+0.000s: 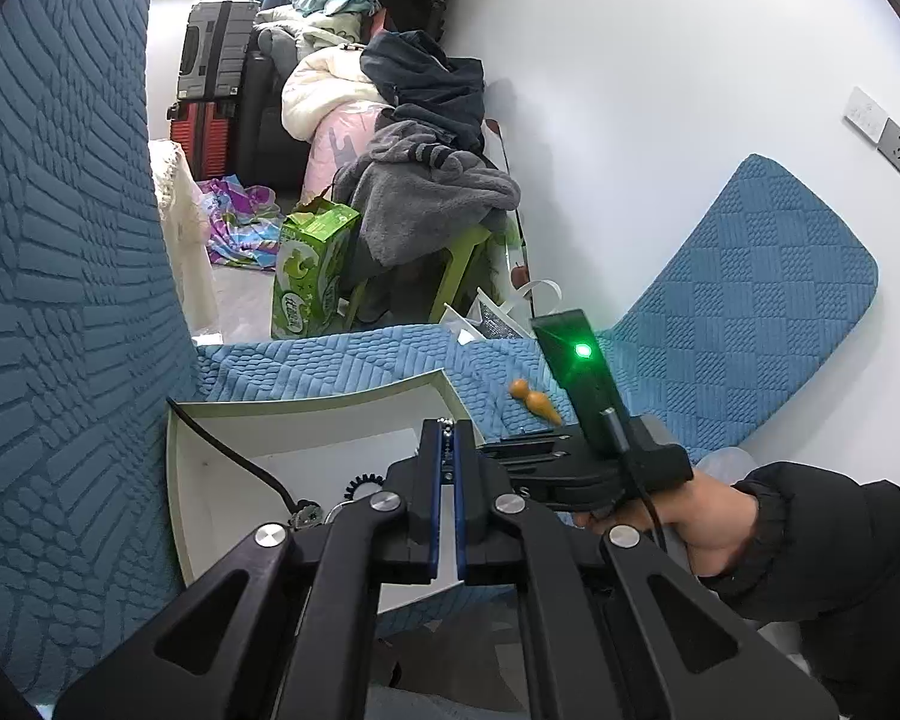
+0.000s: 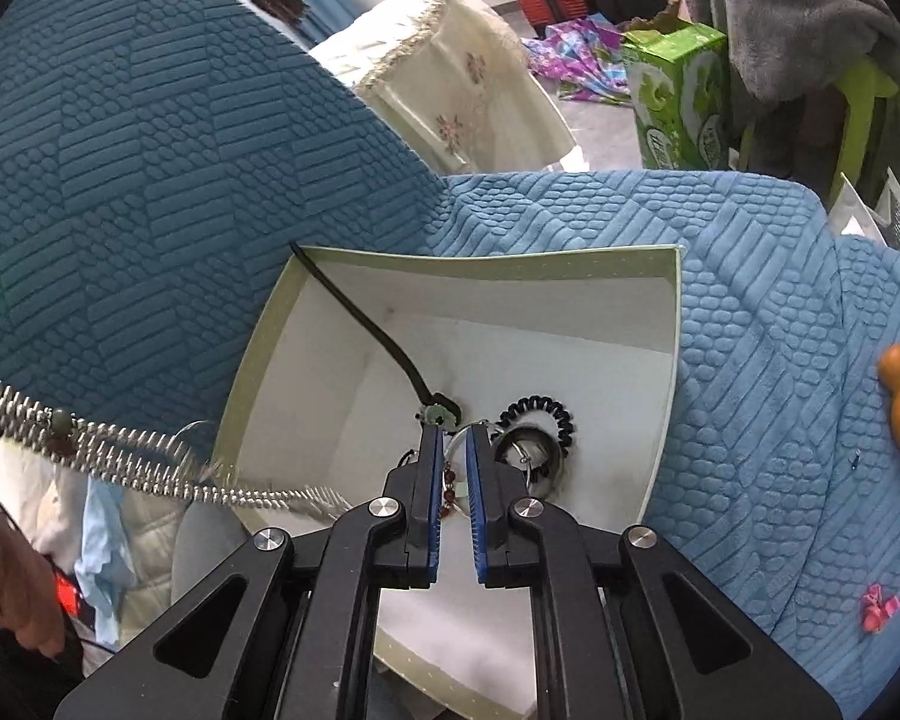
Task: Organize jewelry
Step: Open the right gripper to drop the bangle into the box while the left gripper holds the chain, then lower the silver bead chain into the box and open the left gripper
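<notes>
Chain clamped in left fingers, above box; right fingers nearly together around beads, box at 12.

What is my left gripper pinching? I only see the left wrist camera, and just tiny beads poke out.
Observer: The left gripper pinches a silver chain. The right wrist view shows it long and spiky, trailing toward the box.
Child: What's beside the black curly thing?
Observer: A shiny metal ring lies against it, inside the box.
Child: Is anything outside the box besides the orange gourd?
Observer: Yes, a small pink piece on the blue cover.
</notes>
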A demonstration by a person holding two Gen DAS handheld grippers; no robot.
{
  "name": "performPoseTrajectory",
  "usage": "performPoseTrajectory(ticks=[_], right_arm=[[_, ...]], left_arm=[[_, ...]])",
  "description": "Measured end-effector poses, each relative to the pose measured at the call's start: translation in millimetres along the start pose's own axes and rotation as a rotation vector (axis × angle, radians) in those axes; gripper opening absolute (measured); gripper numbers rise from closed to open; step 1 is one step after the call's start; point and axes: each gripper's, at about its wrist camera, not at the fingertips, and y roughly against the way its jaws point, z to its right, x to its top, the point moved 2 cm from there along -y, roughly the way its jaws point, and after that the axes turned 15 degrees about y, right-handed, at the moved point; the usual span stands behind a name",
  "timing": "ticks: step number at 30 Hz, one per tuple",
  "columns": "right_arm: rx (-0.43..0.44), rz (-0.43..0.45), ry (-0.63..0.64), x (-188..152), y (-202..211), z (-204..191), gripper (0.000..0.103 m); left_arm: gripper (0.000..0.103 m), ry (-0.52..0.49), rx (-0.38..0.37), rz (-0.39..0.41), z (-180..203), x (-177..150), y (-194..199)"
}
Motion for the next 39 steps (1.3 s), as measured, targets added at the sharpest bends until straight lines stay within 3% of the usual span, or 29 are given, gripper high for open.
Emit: performPoseTrajectory(ticks=[2,5,6,12,23,35,39], right_arm=[[-0.006,0.012,0.027,-2.2,6.1,-4.3,0.01],[0.022,0.061,0.05,-7.5,16.6,-9.9,0.027],[0.034,0.076,0.054,-9.5,18.8,-11.0,0.028],[0.102,0.159,0.128,-16.7,35.0,-31.9,0.029],[0.165,0.197,0.199,-16.6,35.1,-49.7,0.029],[0.134,0.209,0.216,-18.1,31.2,-54.6,0.025],[0.139,0.232,0.227,-16.5,32.8,-54.8,0.018]], left_arm=[[0.003,0.001,-0.002,-0.002,1.3,0.8,0.6],[0.003,0.001,0.002,-0.007,1.5,2.6,1.2],[0.003,0.0,0.004,-0.009,1.5,3.1,1.0],[0.003,-0.021,0.012,-0.035,6.5,2.6,-2.5],[0.003,-0.037,0.02,-0.049,15.5,-0.2,-1.5],[0.003,-0.045,0.023,-0.059,17.0,-2.7,6.1],[0.003,-0.044,0.018,-0.061,17.3,-3.2,8.0]])
